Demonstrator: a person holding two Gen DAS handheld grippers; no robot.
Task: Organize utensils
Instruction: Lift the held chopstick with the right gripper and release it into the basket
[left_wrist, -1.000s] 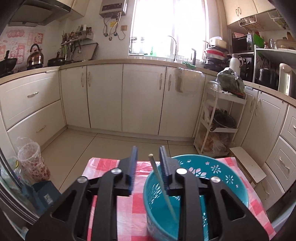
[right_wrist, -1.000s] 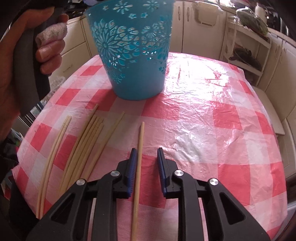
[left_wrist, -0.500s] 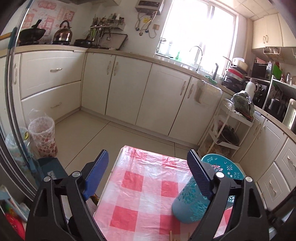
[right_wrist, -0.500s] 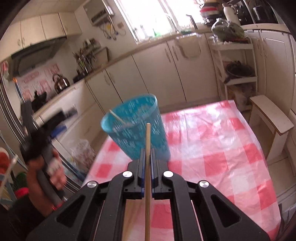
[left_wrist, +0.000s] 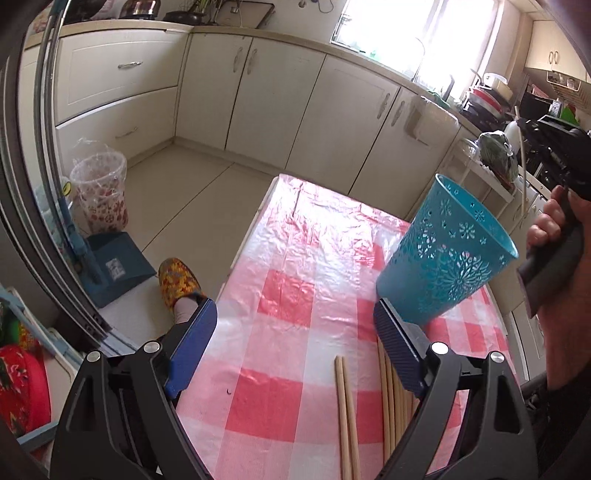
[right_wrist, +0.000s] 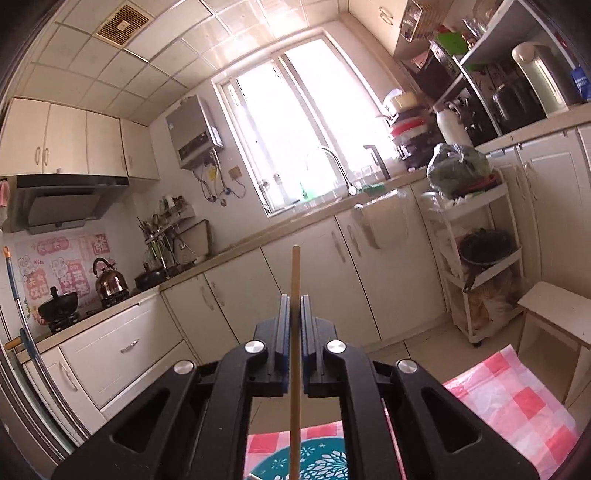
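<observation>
Waste bin (left_wrist: 99, 188): on the floor, far left of the gripper.
Kettle (right_wrist: 109, 281): on the stove, left, beyond the gripper.
Rack (right_wrist: 480, 258): right, against the cabinets.

The left wrist view looks steeply down, close over the checked tablecloth (left_wrist: 295, 302), with the teal basket (left_wrist: 447, 258) at two o'clock. The right wrist view faces level toward the window (right_wrist: 303, 129) at twelve, sharing the basket (right_wrist: 317, 461) at six.

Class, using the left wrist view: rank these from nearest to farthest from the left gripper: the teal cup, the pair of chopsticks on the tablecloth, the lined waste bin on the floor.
Measured from the left gripper:
1. Pair of chopsticks, lying just below, between its open fingers.
2. Teal cup, upright on the table, beyond the right finger.
3. Waste bin, far left on the floor.
</observation>
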